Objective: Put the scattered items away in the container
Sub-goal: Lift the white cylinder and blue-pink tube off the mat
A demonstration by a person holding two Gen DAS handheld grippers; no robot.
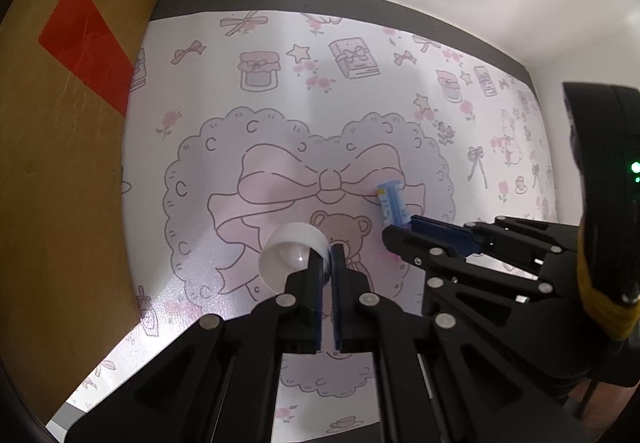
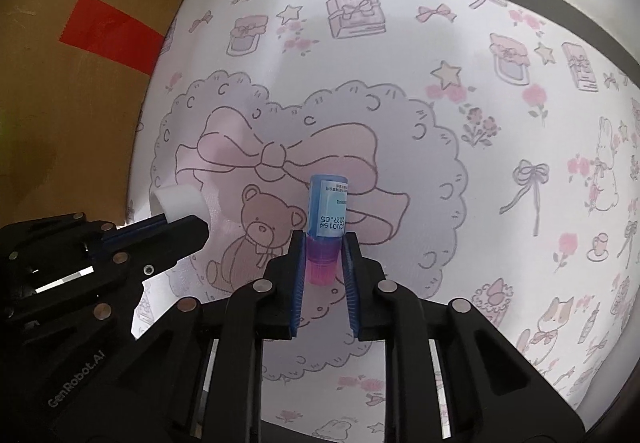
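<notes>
A small white cup-like cap (image 1: 290, 257) is pinched by its rim in my left gripper (image 1: 329, 263), which is shut on it, its open mouth facing the camera. The right wrist view shows the same white cap (image 2: 181, 205) at the left, at the tip of the left gripper (image 2: 188, 229). My right gripper (image 2: 325, 255) is shut on a small blue bottle (image 2: 327, 209) with a printed label and a pink lower end. In the left wrist view the blue bottle (image 1: 394, 203) sticks out of the right gripper (image 1: 400, 229) at the right. Both hang over the patterned mat.
A brown cardboard box (image 1: 60, 163) with a red tape patch stands along the left edge of the pink-and-white mat (image 1: 320, 91); the box (image 2: 72, 83) also shows in the right wrist view. A grey table edge and a white wall lie behind.
</notes>
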